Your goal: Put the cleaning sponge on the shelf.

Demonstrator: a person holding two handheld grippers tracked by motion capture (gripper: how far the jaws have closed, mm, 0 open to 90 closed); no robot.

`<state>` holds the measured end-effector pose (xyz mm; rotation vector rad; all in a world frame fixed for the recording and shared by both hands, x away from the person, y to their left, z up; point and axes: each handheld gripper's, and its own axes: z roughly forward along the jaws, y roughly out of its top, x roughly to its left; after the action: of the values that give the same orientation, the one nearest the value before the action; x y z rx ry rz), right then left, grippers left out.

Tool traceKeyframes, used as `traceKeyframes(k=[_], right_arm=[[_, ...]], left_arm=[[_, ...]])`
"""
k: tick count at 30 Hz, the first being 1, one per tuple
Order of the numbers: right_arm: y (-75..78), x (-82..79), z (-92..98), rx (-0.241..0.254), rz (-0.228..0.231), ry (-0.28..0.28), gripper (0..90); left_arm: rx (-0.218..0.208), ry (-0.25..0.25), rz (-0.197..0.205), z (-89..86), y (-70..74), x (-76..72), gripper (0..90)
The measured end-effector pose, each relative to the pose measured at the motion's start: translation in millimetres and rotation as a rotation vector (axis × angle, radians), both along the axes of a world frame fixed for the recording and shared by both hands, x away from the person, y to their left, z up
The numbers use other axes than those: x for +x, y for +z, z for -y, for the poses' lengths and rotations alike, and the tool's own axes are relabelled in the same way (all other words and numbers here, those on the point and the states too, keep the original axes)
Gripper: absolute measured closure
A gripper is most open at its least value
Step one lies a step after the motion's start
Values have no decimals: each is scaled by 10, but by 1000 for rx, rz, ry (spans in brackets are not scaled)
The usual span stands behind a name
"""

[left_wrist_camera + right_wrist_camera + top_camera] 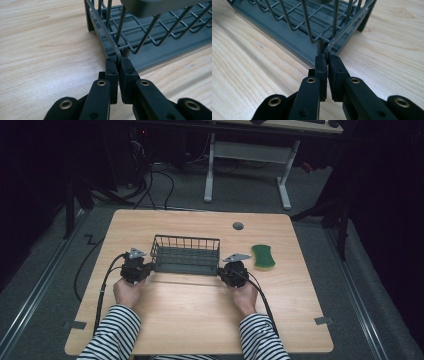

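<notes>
A dark grey wire rack (186, 254) on a grey drip tray sits mid-table. My left gripper (148, 266) is at its near left corner, shut on the rack's rim wire (117, 53), which runs between the two black jaws. My right gripper (221, 270) is at the near right corner, shut on the rim wire (327, 53) there in the same way. In the left gripper view my left gripper (117, 61) pinches the wire where it bends down. In the right gripper view my right gripper (327, 58) holds the matching bend. The rack (155, 32) looks empty.
A green sponge (263, 256) lies right of the rack. A grey cable port (238, 226) is set in the wooden table (200, 310) behind it. Cables trail from both grippers toward the near edge. Beyond the table stand a desk frame (247, 155) and floor cables.
</notes>
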<state>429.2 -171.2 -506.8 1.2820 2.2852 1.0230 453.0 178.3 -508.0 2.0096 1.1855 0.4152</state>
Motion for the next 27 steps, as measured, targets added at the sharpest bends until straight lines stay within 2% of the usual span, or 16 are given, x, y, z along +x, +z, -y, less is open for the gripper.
traceKeyframes(k=[6, 9, 12, 17, 25, 27], right_arm=[[-1, -120, 70, 12, -7, 12, 863], [12, -202, 120, 6, -16, 16, 862], [17, -318, 211, 9, -23, 23, 862], [21, -441, 308, 6, -25, 23, 862], [5, -706, 485, 17, -10, 20, 862], [6, -724, 494, 12, -6, 24, 862]], left_arm=[[-3, -40, -2, 37, 1, -78, 866], [-2, -55, -2, 85, 3, -112, 866], [-19, -71, -2, 128, -8, -167, 866], [-11, -106, 3, 234, -4, -253, 866], [-8, -138, 21, 375, -16, -392, 864], [-8, -148, 19, 398, -15, -411, 864]])
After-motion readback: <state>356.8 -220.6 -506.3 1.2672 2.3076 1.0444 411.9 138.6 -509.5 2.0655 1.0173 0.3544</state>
